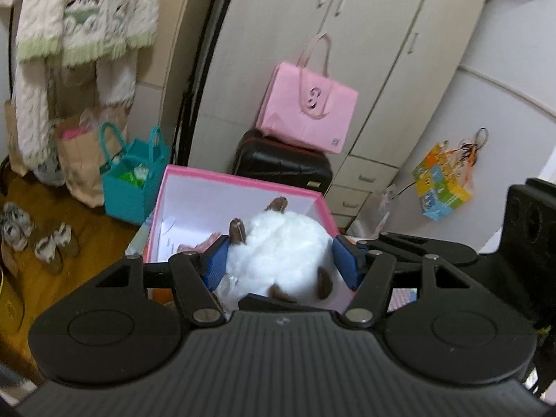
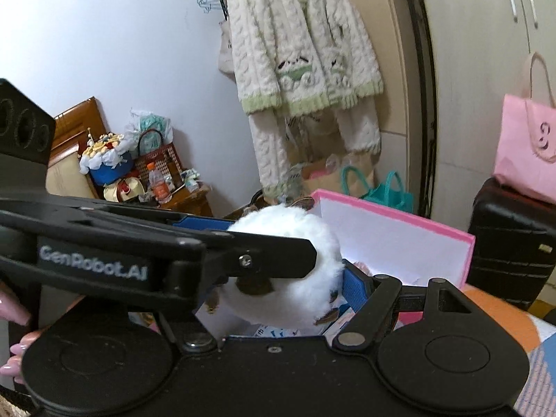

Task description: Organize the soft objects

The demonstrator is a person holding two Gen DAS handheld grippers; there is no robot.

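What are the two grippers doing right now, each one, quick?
Left gripper: closed on the white plush toy, above the pink box.
Right gripper: one blue pad beside the toy; whether it grips cannot be told.

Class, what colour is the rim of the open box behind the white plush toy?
Pink rim, white inside; clearest in the left wrist view.
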